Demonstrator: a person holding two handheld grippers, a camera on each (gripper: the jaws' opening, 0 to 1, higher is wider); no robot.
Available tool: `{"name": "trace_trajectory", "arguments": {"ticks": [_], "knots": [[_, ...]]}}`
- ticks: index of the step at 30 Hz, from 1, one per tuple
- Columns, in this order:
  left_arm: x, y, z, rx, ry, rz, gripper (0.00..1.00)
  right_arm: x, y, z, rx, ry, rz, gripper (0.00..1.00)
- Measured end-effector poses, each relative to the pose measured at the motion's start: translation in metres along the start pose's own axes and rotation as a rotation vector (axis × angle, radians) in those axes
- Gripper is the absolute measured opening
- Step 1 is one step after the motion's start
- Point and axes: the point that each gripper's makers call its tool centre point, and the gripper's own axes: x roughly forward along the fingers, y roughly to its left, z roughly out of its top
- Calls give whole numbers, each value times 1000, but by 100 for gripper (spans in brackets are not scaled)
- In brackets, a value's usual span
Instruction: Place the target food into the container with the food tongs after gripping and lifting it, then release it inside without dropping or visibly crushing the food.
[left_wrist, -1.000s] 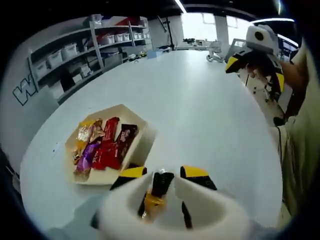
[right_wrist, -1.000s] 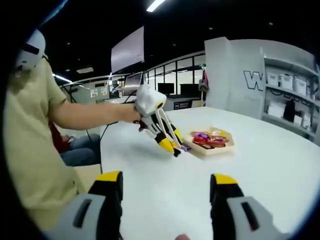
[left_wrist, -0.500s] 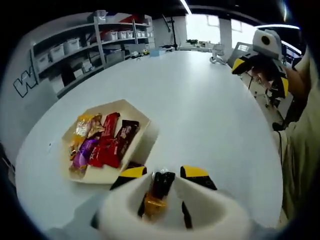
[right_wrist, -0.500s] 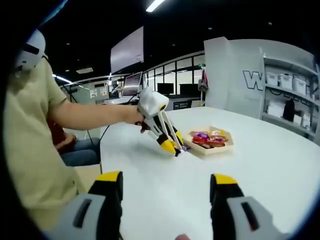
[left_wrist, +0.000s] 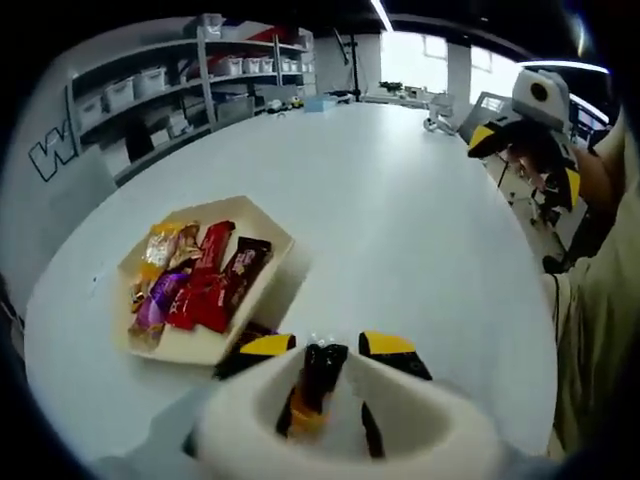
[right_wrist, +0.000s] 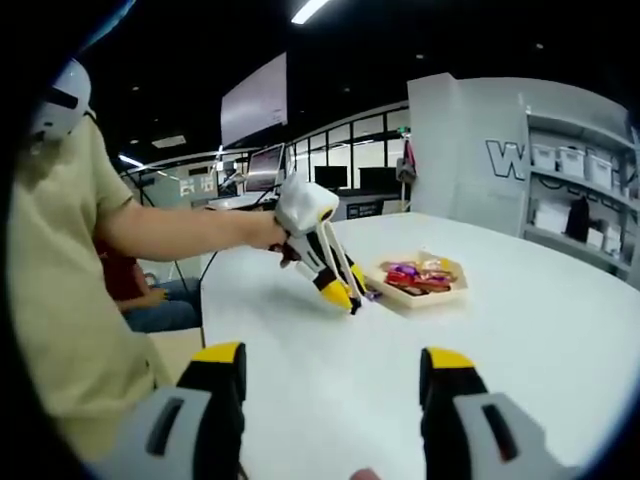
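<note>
In the left gripper view, the left gripper (left_wrist: 318, 346) rises from the bottom centre with its yellow-tipped jaws drawn close on a dark, orange-ended snack bar (left_wrist: 314, 378) that stands pinched between them. A purple wrapper edge peeks out on the desk (left_wrist: 400, 210) just left of the tips. Just beyond, at centre left, sits a pale hexagonal tray (left_wrist: 270, 243) holding wrapped snacks (left_wrist: 195, 285) in red, purple, gold and brown. The right gripper (left_wrist: 520, 140) hangs above the desk's edge at upper right, and shelves (left_wrist: 150, 95) with bins line the upper left. In the right gripper view, the right gripper (right_wrist: 332, 385) shows at the bottom with its jaws spread wide and nothing between them. Farther off, at centre, a person's arm (right_wrist: 180, 230) holds the left gripper over the desk, tips down just left of the tray.
</note>
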Motion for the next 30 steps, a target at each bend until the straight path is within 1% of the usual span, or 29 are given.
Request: {"name": "trace_trajectory", "arguments": {"ticks": [19, 21, 30], "knots": [[0, -8, 4, -21, -14, 8, 21, 0, 0, 1, 0, -1, -1, 69], [-1, -9, 6, -32, -17, 3, 20, -1, 0, 1, -1, -2, 0, 68], [-3, -12, 11, -28, -27, -6, 20, -1, -1, 3, -4, -4, 0, 68]]}}
